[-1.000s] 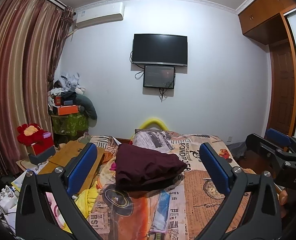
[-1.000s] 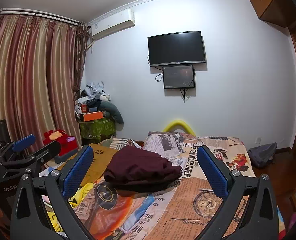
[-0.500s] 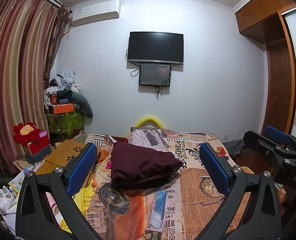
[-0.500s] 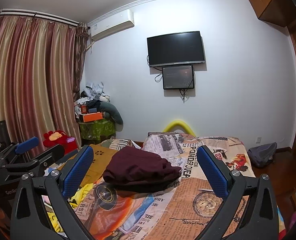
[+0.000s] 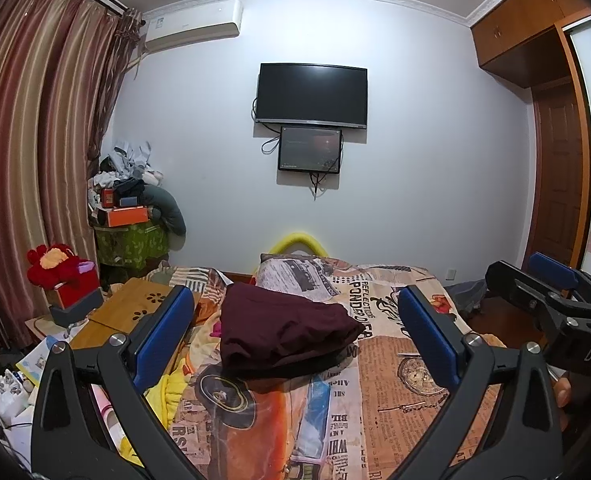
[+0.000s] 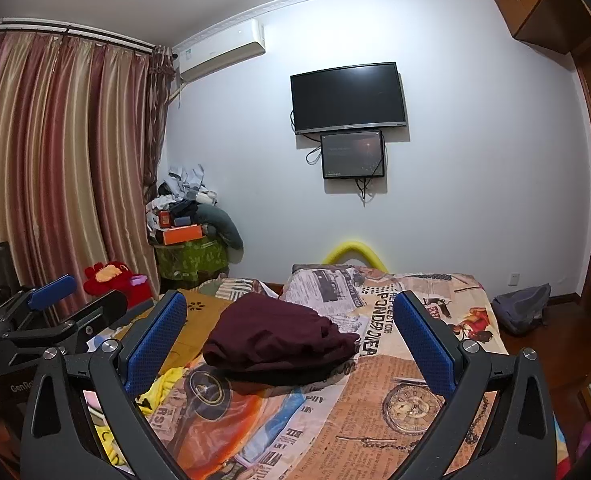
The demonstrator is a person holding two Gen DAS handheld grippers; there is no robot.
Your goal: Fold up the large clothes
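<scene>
A dark maroon garment lies folded in a compact bundle on the bed's newspaper-print cover; it shows in the right wrist view too as the maroon garment. My left gripper is open, held back from the bundle with nothing between its blue pads. My right gripper is open as well, empty, level with the bed's near part. Each gripper appears in the other's view: the right gripper at the far right, the left gripper at the far left.
A low wooden table and a red plush toy sit left of the bed, with yellow cloth at the bed's left edge. Boxes and clothes pile on a green stand. A grey bag lies on the floor at the right.
Both grippers have tilted slightly upward and drawn back a little; the garment lies unmoved on the bed. Jaws stay wide apart throughout.
</scene>
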